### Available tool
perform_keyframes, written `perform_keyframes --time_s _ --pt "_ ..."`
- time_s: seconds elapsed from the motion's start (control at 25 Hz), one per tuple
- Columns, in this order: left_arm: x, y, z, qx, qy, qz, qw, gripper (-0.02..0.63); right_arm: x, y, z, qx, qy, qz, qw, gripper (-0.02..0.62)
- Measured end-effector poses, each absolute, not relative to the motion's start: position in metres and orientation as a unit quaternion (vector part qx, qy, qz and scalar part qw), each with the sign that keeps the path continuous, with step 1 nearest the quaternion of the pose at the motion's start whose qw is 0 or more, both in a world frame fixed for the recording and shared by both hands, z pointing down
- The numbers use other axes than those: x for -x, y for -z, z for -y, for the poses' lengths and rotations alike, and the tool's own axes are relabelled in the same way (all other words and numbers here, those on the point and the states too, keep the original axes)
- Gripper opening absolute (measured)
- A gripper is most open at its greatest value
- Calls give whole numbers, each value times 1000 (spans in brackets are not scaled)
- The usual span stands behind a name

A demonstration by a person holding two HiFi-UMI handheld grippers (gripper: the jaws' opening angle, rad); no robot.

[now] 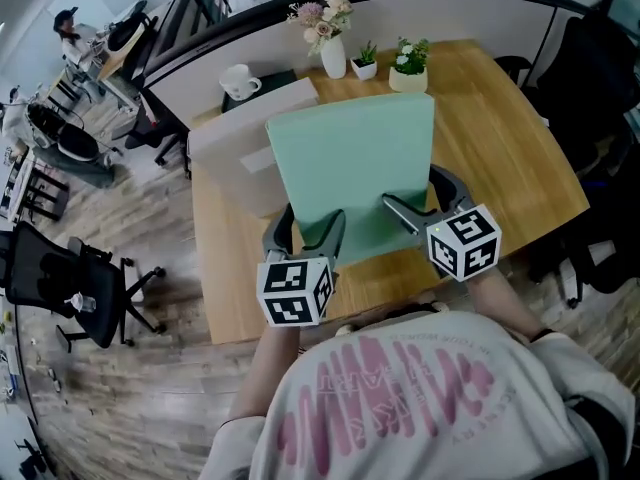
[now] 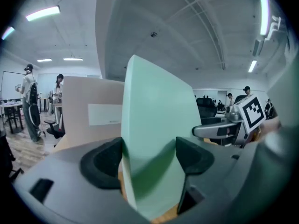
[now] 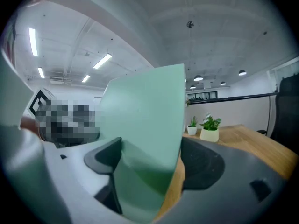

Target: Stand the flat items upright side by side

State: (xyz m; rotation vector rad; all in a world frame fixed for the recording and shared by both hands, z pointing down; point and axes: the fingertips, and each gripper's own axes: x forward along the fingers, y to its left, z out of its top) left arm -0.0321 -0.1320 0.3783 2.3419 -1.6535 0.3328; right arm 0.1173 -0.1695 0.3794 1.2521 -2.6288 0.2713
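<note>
The left tongs (image 1: pixel 305 230) and the right tongs (image 1: pixel 420 206) are both clamped on the lower edge of the green board (image 1: pixel 350 163). It is held tilted above the tabletop (image 1: pixel 510 148). A beige board (image 1: pixel 235 153) sits just behind it.

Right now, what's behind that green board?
A beige board with a white label shows partly behind the green board; its right part and the table beneath are covered.

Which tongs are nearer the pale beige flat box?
Left. The left tongs grip the green flat board just beside the pale beige flat box; the right tongs grip the board's far side, away from it.
</note>
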Motion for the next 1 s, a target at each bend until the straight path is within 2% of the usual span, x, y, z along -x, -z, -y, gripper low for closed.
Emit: perform_keyframes --time_s 0.2,0.44,0.72,1.0 --pt "95 -373 125 -812 -116 560 112 351 -55 -373 160 -436 -77 891 99 389" --pt "140 -376 117 -827 -122 542 85 337 -12 -376 147 -455 -57 883 99 390" --pt "163 -389 117 -820 -108 555 90 324 12 -386 150 -453 -30 881 138 388" --pt "171 -393 128 -805 -103 578 88 324 20 -388 168 -442 -24 885 143 387"
